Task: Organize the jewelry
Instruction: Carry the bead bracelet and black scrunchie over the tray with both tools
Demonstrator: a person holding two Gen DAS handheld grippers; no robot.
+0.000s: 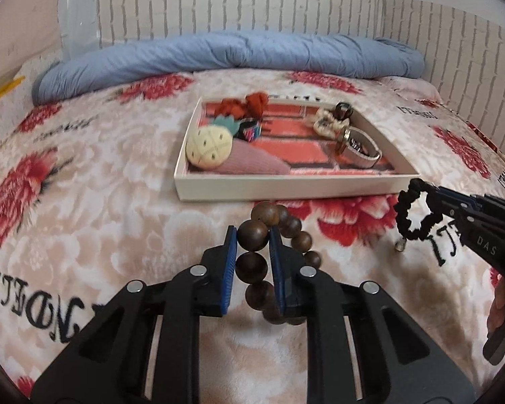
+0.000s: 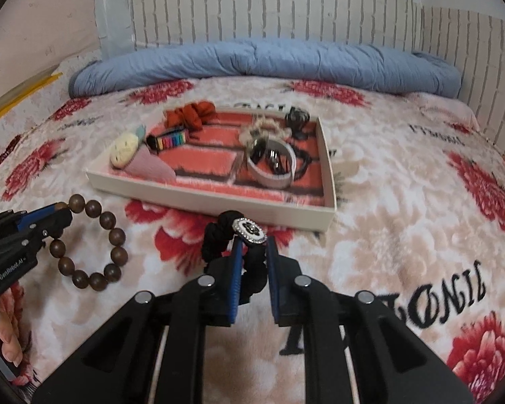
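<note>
Nearest the left wrist lens: left gripper (image 1: 252,235), pads clamped on one bead of the brown wooden bead bracelet (image 1: 276,259), rest of the loop hanging slack, evidently lifted clear of the floral blanket (image 1: 84,222). At three o'clock: right gripper (image 1: 431,190), pinched shut on the black scrunchie (image 1: 409,213) just behind its rhinestone charm (image 2: 250,230), presumably so the charm stays clear. At twelve o'clock, just beyond both: white tray (image 1: 286,190), already holding the pineapple plush (image 1: 208,146), white band (image 1: 363,153) and red scrunchie (image 1: 249,104). Judged destination for both pieces; open floor left at tray centre.
</note>
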